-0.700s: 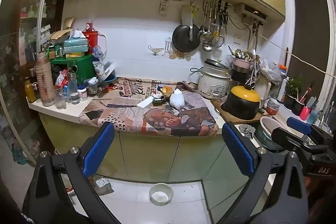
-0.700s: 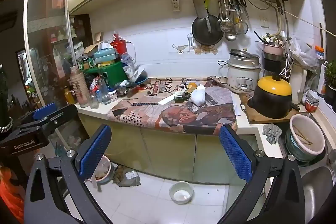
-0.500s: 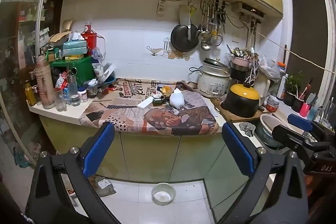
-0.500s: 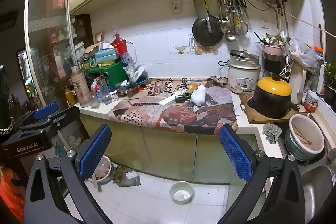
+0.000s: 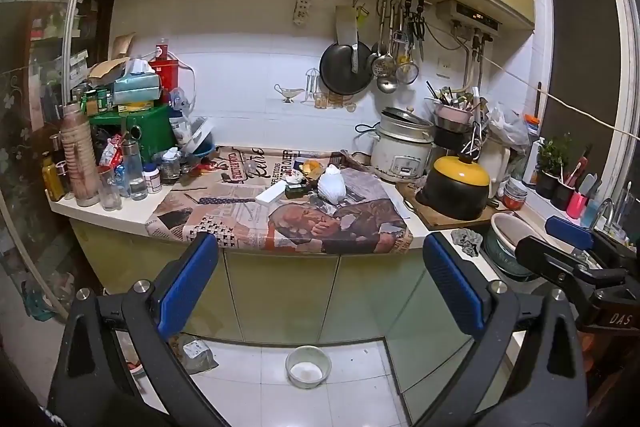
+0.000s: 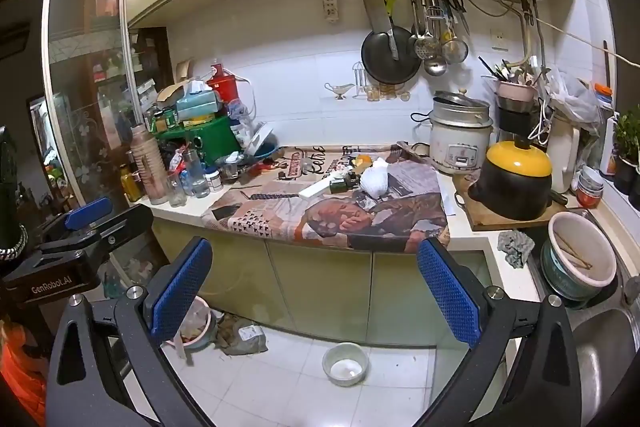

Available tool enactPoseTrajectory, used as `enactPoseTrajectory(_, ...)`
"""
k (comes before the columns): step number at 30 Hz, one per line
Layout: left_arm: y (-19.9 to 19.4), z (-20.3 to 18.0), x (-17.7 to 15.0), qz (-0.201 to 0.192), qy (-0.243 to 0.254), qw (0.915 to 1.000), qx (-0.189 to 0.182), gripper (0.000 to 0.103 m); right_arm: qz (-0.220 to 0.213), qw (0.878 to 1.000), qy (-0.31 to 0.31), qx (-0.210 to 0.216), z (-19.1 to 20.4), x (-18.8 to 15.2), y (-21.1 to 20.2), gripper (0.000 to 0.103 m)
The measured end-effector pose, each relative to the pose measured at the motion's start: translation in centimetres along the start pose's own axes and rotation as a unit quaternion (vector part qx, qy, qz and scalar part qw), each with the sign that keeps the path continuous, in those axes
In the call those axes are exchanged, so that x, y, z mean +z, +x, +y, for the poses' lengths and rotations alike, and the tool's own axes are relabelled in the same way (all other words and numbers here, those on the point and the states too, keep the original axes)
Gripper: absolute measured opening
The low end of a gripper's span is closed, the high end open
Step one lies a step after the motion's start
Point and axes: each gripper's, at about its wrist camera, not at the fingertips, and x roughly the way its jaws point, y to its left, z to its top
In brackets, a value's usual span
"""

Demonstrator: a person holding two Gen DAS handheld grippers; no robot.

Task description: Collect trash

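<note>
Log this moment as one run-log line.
phase: approach | left tongs: open, empty | right tongs: open, empty | target: white crumpled bag on newspaper-covered counter | contact: none

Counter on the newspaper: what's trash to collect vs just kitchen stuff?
Likely trash (a judgement):
white crumpled bag
orange peel scraps
flat white box
dark small bottle

Just there:
rice cooker
yellow-lidded pot
hanging pan
green box

Both tools, left and right, open, holding nothing.

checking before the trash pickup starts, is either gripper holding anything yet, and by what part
Nothing is held. The left gripper and right gripper are both open and empty, short of the newspaper-covered counter.
</note>
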Motion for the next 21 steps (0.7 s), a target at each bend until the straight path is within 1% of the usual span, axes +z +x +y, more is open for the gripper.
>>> enactPoseTrajectory(10, 0.5, 0.0, 0.1, 0.001, -0.002, 1.0000, -0.003, 0.103, -0.001, 1.000, 0.005, -0.004, -0.2, -0.3, 0.5, 0.102)
enactPoseTrajectory(21, 1.0, -0.3, 0.0, 0.001, -0.001, 1.0000, -0.005, 0.103, -0.003, 1.000, 0.005, -0.008, -0.7, 0.4, 0.8, 0.102)
